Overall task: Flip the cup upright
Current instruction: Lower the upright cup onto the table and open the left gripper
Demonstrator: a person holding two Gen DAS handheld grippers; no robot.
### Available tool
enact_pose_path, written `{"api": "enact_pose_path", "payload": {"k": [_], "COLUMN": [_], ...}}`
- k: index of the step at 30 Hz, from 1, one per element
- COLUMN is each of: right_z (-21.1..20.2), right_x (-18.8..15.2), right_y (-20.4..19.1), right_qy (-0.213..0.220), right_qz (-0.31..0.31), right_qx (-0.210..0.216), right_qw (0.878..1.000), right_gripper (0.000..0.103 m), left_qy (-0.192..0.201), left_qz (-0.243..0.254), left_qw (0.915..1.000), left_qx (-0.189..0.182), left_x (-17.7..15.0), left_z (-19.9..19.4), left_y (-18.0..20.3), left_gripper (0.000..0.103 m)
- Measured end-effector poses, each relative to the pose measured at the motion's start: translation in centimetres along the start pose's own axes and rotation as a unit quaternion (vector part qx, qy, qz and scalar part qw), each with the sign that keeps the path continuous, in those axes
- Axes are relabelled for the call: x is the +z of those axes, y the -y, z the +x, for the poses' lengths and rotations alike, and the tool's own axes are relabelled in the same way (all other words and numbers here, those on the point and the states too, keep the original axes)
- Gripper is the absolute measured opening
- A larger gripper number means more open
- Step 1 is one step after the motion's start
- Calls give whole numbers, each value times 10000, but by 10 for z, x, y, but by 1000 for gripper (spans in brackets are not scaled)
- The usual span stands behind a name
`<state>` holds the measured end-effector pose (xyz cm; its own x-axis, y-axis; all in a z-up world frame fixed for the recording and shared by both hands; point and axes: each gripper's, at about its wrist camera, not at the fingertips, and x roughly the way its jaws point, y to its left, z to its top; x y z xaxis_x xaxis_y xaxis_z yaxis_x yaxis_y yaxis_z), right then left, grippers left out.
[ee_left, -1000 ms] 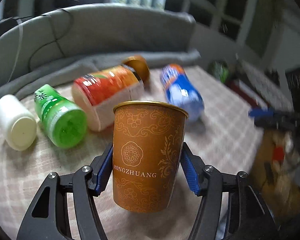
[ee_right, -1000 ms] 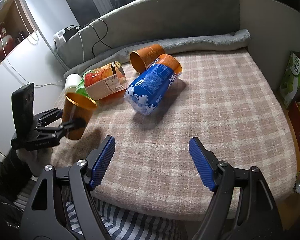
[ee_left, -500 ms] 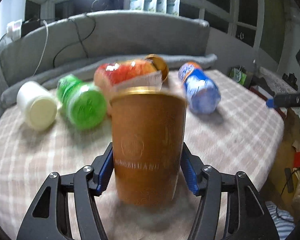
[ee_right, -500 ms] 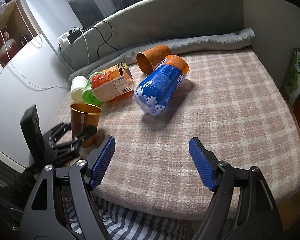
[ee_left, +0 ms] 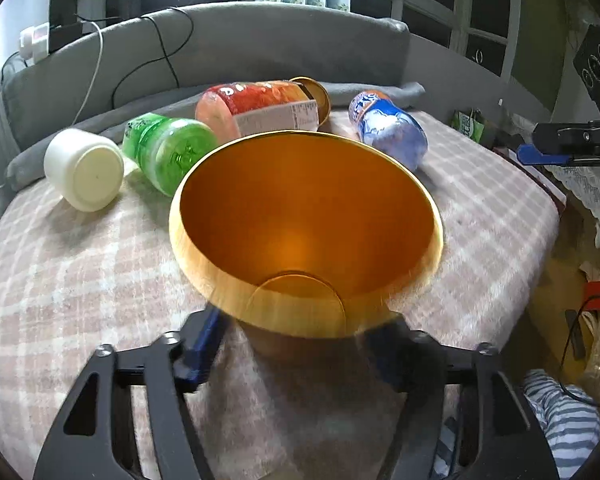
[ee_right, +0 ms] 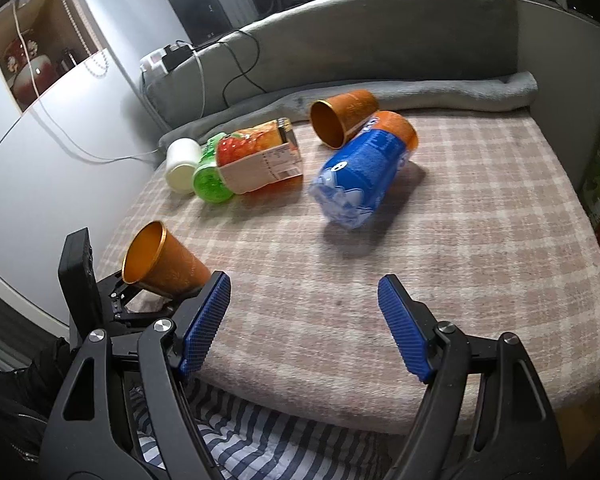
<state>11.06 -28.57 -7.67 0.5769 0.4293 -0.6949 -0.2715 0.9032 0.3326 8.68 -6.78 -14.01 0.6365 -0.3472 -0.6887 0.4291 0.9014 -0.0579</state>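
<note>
Here, my left gripper (ee_left: 296, 344) pinches one orange cup (ee_left: 306, 236) near its base, blue pads pressed against both sides. The cup is tilted — its gold-rimmed mouth leans back toward my left wrist camera, so the bottom disc shows inside. From the right wrist view, the same cup (ee_right: 162, 260) sits slanted at the near left edge of the plaid mat (ee_right: 480, 248), mouth up and to the left. My right gripper (ee_right: 304, 322) hovers over the mat's near edge, jaws spread wide and holding nothing.

Five further items lie on their sides toward the back of the mat: one white jar (ee_right: 182, 164), one green bottle (ee_right: 210, 178), one red-and-orange labelled container (ee_right: 260, 162), one blue bottle with an orange end (ee_right: 362, 172), and one second orange cup (ee_right: 342, 118) — its mouth facing the right camera. The first three lie touching in a row; the second cup rests against the blue bottle's orange end. A grey rolled blanket (ee_right: 440, 92) borders the mat's far side.
</note>
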Motion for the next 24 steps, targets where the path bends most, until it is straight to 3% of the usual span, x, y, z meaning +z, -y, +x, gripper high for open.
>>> {"api": "enact_pose_path", "payload": {"k": [8, 14, 20, 24], "right_z": [3, -2, -6, -11], "right_x": [-8, -14, -20, -26], "right_y": [-18, -40, -57, -66], "right_qy": [-22, 333, 768, 1064], "right_qz": [-150, -414, -563, -590], "right_qx": [97, -105, -491, -721], "right_qw": [9998, 9985, 9942, 9900], "right_gripper": [79, 79, 79, 80], "left_qy": [-65, 83, 666, 1262], "left_qz": [-153, -234, -491, -609], "left_qw": [9998, 9996, 9955, 9868], "left_qx": [-68, 96, 452, 817], "left_x": [-9, -17, -10, -2], "left_z": [-18, -44, -87, -115], "left_y": [-4, -6, -8, -1], "left_gripper": [73, 73, 73, 73]}}
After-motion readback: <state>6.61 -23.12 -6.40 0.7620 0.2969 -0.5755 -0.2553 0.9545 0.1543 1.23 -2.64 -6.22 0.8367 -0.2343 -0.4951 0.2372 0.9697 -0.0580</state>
